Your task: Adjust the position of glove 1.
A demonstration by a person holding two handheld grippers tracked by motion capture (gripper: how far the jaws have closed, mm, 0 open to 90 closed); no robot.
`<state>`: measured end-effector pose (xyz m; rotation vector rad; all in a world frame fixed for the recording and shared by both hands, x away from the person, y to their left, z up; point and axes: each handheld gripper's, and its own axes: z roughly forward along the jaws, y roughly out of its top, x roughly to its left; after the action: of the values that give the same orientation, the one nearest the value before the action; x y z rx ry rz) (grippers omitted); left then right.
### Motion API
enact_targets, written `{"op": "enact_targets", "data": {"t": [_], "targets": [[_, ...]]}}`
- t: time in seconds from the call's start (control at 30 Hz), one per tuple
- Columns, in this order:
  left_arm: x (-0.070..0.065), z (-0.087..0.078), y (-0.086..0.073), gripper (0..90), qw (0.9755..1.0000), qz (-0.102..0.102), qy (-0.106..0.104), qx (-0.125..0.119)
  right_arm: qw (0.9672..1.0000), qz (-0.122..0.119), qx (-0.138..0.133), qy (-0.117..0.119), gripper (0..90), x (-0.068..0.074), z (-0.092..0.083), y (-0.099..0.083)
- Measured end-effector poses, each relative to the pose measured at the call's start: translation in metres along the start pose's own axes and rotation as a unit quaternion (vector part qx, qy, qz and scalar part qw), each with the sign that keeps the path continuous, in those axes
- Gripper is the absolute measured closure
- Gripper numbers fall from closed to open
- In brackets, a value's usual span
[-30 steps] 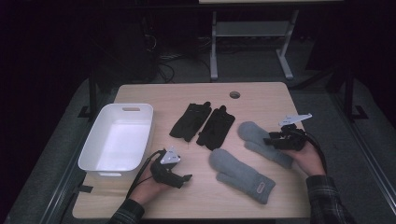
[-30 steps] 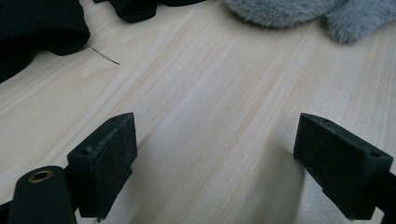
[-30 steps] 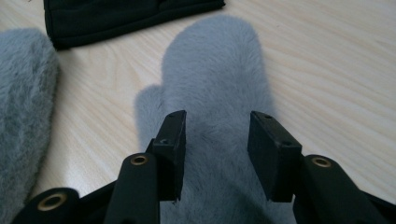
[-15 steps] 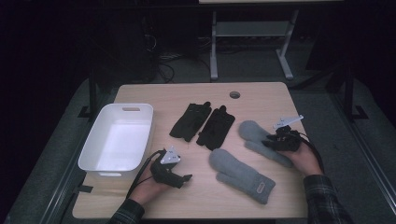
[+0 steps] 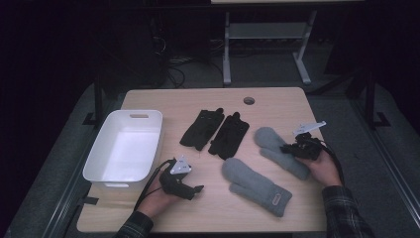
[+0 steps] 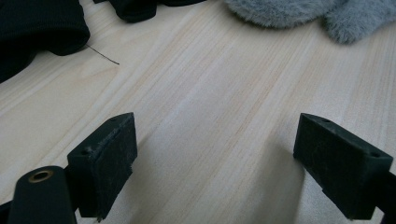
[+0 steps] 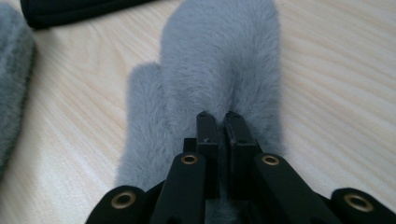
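Two grey furry mittens lie on the wooden table [image 5: 277,106]. My right gripper [image 5: 290,148] [image 7: 223,117] has just been closing its jaws, and they now pinch the fur of the right grey mitten [image 5: 271,140] [image 7: 219,60], which lies flat. The other grey mitten [image 5: 255,184] [image 7: 11,70] [image 6: 280,9] rests nearer the front. My left gripper [image 5: 197,190] [image 6: 217,144] sits low over bare wood at the front left, open, with nothing between its jaws.
A pair of black gloves [image 5: 200,129] [image 5: 229,135] lies mid-table; one black glove [image 6: 37,23] shows ahead of the left gripper. A white bin [image 5: 116,179] stands at the left. A cable hole [image 5: 249,100] sits near the far edge.
The right gripper has sunk a little onto the right mitten and its jaws have come together on the fur. The left hand has stayed put.
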<state>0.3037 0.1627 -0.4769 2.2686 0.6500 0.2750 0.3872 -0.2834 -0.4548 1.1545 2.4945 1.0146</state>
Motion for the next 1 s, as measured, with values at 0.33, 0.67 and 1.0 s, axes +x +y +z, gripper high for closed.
{"op": "enact_targets", "data": {"t": [0.33,0.67,1.0], "targets": [[0.0,0.0,0.0,12.6,1.0,0.0,0.0,0.0,0.9993,0.015,-0.033,0.013,87.0,-0.001,-0.021,0.006],[0.0,0.0,0.0,12.6,1.0,0.0,0.0,-0.001,0.9976,0.023,-0.054,0.037,86.9,0.012,-0.042,0.015],[0.0,0.001,0.0,12.5,1.0,-0.002,0.0,-0.004,0.9969,0.021,-0.053,0.055,86.8,0.037,-0.06,0.017]]}}
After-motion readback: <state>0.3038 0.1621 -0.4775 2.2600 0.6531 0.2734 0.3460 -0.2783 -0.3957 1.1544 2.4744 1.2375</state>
